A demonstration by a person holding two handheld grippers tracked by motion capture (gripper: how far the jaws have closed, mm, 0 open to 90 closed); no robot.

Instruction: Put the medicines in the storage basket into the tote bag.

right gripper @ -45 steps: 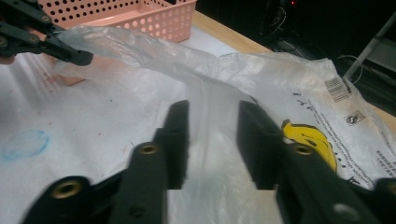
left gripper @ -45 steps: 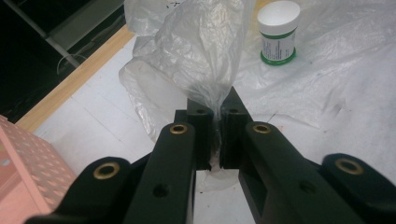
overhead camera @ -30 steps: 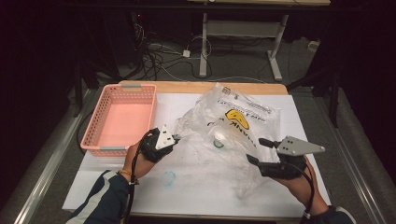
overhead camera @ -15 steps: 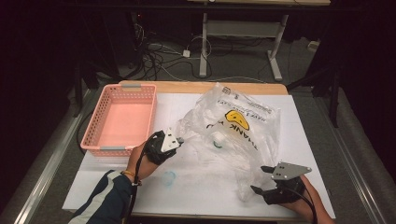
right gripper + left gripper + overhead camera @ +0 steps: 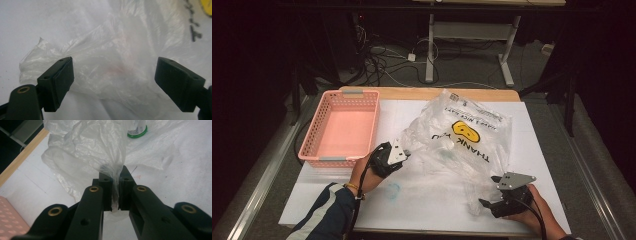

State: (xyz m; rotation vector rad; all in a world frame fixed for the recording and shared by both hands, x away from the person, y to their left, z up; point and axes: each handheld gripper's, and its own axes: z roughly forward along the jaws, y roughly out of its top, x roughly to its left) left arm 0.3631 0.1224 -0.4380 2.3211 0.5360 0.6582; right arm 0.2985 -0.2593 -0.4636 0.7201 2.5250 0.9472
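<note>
White table cover [image 5: 557, 165] carried a clear plastic bag [image 5: 462, 145] beside a pink basket [image 5: 343, 127]. Left gripper [image 5: 404, 154] pinched a gathered fold of the bag. Right gripper [image 5: 484, 204] had just been opening, its jaws spread wide around the bag's near corner without pressing it.

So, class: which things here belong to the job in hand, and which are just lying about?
In use:
- plastic bag
- left gripper, shut on the bag
- right gripper, open over the bag's edge

Lying about:
- pink basket
- green-capped container
</note>
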